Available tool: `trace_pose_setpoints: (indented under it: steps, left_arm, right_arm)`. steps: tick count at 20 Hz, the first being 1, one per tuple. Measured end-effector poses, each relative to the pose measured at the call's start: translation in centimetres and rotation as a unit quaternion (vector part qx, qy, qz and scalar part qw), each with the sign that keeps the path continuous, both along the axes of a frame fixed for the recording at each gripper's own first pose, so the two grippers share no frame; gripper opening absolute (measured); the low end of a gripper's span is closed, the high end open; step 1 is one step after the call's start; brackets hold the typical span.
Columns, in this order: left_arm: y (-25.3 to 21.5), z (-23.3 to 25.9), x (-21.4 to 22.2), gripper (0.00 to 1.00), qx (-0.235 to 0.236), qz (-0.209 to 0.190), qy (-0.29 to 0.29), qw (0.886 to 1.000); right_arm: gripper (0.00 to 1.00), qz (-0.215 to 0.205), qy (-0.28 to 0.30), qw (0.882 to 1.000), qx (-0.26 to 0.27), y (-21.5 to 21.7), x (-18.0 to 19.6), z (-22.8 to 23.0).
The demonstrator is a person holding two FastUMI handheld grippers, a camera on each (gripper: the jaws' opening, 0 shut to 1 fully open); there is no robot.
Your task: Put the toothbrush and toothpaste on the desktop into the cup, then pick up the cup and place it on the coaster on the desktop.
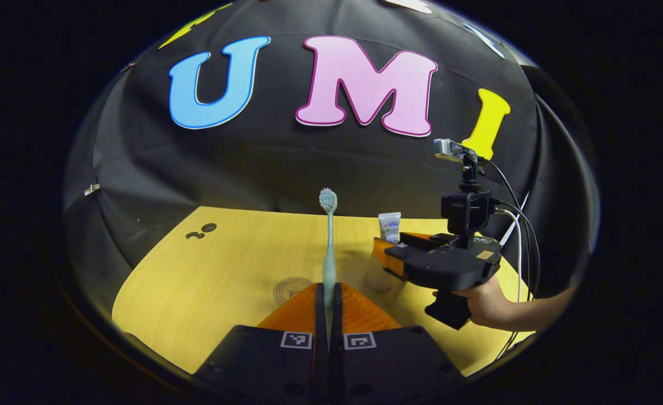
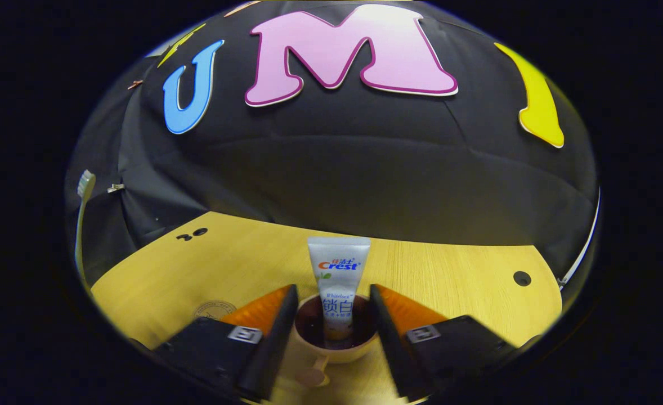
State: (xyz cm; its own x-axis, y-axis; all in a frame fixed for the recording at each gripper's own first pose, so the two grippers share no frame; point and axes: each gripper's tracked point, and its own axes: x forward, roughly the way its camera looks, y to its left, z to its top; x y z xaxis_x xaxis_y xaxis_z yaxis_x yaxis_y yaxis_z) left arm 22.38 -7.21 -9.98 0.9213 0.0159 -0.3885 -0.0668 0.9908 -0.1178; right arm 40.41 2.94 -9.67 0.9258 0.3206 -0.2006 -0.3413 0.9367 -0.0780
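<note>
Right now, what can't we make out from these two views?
- Coaster, left gripper view: its near part is hidden behind the left claw, shut on the toothbrush.
- Cup, left gripper view: largely blocked by the right claw.
- Toothpaste, right gripper view: its lower end is sunk in the cup's dark inside.
- Right claw: open around the cup.

We see a pale wooden tabletop [image 1: 219, 281] with a rounded edge, set against the black cloth wall [image 1: 286, 163] of the booth. Two small dark holes [image 1: 201, 231] sit close together near its far left edge, and a single dark hole [image 2: 522, 278] lies toward its right side. A small metal clip [image 1: 91, 189] is fastened to the cloth at the left.
</note>
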Motion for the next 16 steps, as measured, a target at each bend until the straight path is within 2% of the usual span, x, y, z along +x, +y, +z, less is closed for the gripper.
trace_pose_setpoints:
  steps: [1, 4, 11, 14, 16]
  left_arm:
    - [-0.3, 0.3, 0.7, 0.06, -0.001, -0.005, -0.006, 1.000]
    - [-3.2, 2.2, 2.1, 0.06, -0.022, -0.024, -0.033, 0.999]
    - [-8.5, 5.4, 12.0, 0.06, -0.046, -0.070, -0.148, 0.985]
    - [-10.3, 4.4, 15.5, 0.06, -0.061, -0.077, -0.186, 0.978]
    - [-10.7, 2.4, 16.9, 0.06, -0.056, -0.074, -0.193, 0.977]
  right_arm:
    - [0.99, -0.007, -0.002, 1.000, 0.001, -0.8, -1.0, -0.2]
    - [0.98, -0.031, 0.002, 0.999, 0.011, -3.7, -2.6, 0.1]
    - [0.98, -0.083, 0.010, 0.996, 0.021, -10.9, -4.5, -0.8]
    - [0.98, -0.092, 0.013, 0.995, 0.020, -12.5, -4.7, -1.5]
    - [0.98, -0.096, 0.016, 0.995, 0.023, -13.1, -4.8, -2.1]
